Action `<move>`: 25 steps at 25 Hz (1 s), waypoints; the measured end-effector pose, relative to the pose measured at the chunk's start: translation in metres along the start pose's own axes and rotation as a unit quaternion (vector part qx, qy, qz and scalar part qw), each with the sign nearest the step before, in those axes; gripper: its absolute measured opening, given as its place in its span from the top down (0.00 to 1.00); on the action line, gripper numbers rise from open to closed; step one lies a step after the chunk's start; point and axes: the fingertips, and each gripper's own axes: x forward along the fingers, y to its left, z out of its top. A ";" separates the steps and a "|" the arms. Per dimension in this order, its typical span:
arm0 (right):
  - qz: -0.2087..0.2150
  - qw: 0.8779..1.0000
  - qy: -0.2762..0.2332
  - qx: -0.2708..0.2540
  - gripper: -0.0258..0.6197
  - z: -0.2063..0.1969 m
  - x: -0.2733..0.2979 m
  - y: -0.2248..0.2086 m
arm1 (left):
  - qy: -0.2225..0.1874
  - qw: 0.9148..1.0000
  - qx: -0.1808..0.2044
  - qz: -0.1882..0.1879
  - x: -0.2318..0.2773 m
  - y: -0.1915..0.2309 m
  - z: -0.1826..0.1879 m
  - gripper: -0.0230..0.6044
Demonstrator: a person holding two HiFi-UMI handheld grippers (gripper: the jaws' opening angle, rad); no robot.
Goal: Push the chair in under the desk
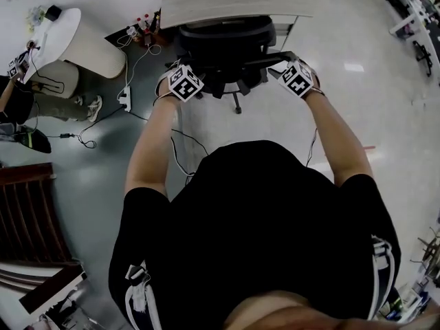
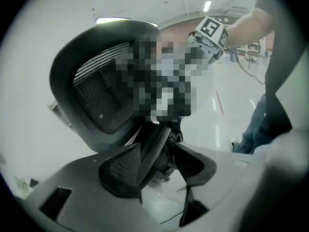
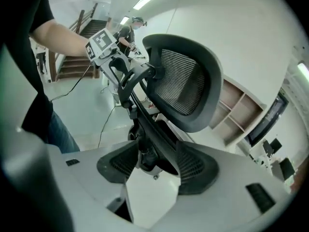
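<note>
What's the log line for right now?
chair: at desk | left gripper: open, straddling chair | right gripper: open, straddling chair

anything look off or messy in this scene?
Only floor clutter: a power strip and loose cables sprawl left of the chair, close to its base, where they might snag. The chair itself looks roughly square to the desk.

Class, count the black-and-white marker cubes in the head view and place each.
2. One marker cube sits left of the chair back; the other marker cube right of it. A small patterned thing at the far left edge may be a third.
</note>
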 end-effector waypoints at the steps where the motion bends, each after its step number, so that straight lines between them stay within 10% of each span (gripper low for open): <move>1: -0.004 1.000 -0.004 0.013 0.60 -0.001 -0.005 0.001 | -0.014 1.000 -0.021 0.004 -0.004 -0.003 0.001 0.61; 12: -0.018 0.983 -0.063 0.172 0.80 -0.016 -0.043 0.005 | -0.133 0.970 -0.199 0.047 -0.043 -0.021 0.007 0.61; 25: -0.032 0.968 -0.100 0.226 0.93 -0.011 -0.056 0.010 | -0.180 0.955 -0.228 0.058 -0.053 -0.044 0.028 0.73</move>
